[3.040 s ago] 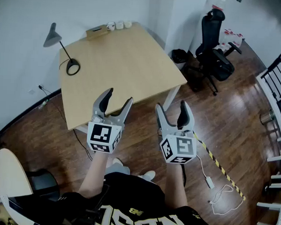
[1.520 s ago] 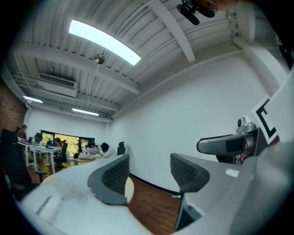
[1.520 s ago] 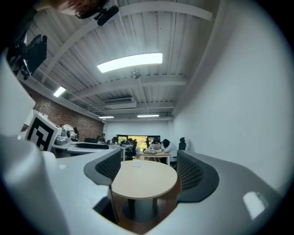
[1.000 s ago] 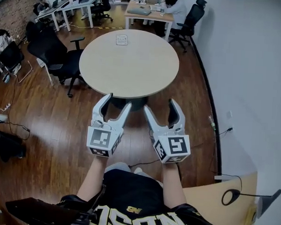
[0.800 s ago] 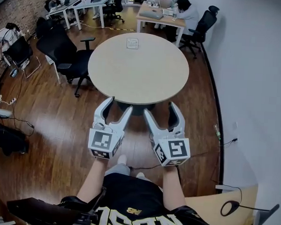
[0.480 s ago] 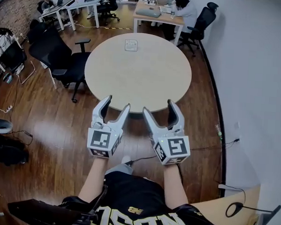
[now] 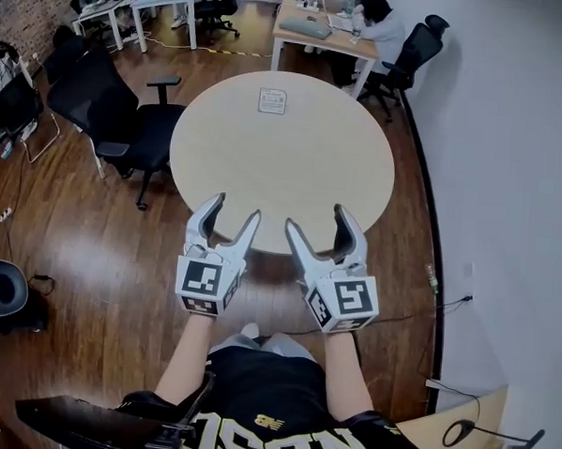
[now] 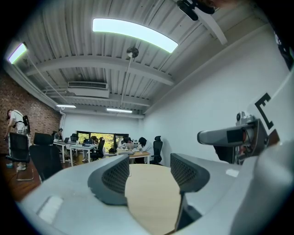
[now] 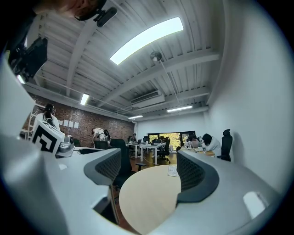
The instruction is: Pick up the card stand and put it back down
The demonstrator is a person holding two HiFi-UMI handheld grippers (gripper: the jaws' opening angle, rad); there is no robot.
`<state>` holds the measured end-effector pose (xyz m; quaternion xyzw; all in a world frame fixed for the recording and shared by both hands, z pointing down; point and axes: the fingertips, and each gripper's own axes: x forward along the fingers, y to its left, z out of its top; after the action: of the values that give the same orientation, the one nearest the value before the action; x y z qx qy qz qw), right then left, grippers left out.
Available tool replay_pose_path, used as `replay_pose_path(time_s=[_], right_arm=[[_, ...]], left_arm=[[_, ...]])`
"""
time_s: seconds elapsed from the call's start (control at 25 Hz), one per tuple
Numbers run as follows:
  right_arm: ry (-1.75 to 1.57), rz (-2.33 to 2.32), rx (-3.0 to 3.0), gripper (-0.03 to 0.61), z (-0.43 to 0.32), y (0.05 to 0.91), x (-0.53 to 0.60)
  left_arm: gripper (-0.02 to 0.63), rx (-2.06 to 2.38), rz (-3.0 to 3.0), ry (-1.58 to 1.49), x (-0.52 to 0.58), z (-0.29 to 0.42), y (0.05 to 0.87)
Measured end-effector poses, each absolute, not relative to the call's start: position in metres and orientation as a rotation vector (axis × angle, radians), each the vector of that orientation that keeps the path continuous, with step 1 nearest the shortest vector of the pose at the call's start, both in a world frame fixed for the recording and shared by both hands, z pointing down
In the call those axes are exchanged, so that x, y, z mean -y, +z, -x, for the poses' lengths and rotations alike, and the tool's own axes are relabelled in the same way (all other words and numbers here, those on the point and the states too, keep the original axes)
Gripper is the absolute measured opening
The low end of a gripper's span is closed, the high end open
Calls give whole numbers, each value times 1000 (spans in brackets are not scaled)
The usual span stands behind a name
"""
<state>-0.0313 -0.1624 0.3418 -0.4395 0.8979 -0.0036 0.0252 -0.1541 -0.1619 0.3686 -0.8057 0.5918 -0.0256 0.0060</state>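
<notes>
The card stand [image 7: 272, 100] sits flat on the far part of the round table [image 7: 293, 173], well ahead of both grippers and untouched; from the right gripper view it shows ahead, close to the right jaw's inner edge [image 9: 172, 171]. Over the last second the table has drawn nearer. The left gripper [image 7: 235, 207] and right gripper [image 7: 317, 219] now reach over its near edge instead of hanging short of it above the floor. Both grippers are released, jaws apart, with only bare tabletop between them. Judgement: the approach is in progress and the pick-up has not begun; a further reach across the table is needed. A black chair [image 7: 118, 107] stands off to the left of the left gripper.
</notes>
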Motion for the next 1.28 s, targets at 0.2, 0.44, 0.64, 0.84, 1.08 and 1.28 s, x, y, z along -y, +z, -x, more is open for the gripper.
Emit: replay_pose_path(time_s=[0.2,0.44,0.64,0.84,1.08,1.28], right_arm=[[-38,1346,-2804,377,50,351,200],[-72,1308,-2812,377,57,355,262],[-58,1264,-2826,377,55,352,326],[-61,1216,-2853,377,46,348,379],[-86,1188,-2852,377,41,352,420],[-103,1178,-2874,377,56,360,442]], left_arm=[[282,-1891,2511,-96,195,178,382],[282,-1938,2469,-119,246,189,379],[282,-1993,2418,-130,302,191,375],[282,-2018,2383,-161,355,184,373],[282,-2030,2362,-192,390,173,370],[282,-2033,2364,-197,410,182,378]])
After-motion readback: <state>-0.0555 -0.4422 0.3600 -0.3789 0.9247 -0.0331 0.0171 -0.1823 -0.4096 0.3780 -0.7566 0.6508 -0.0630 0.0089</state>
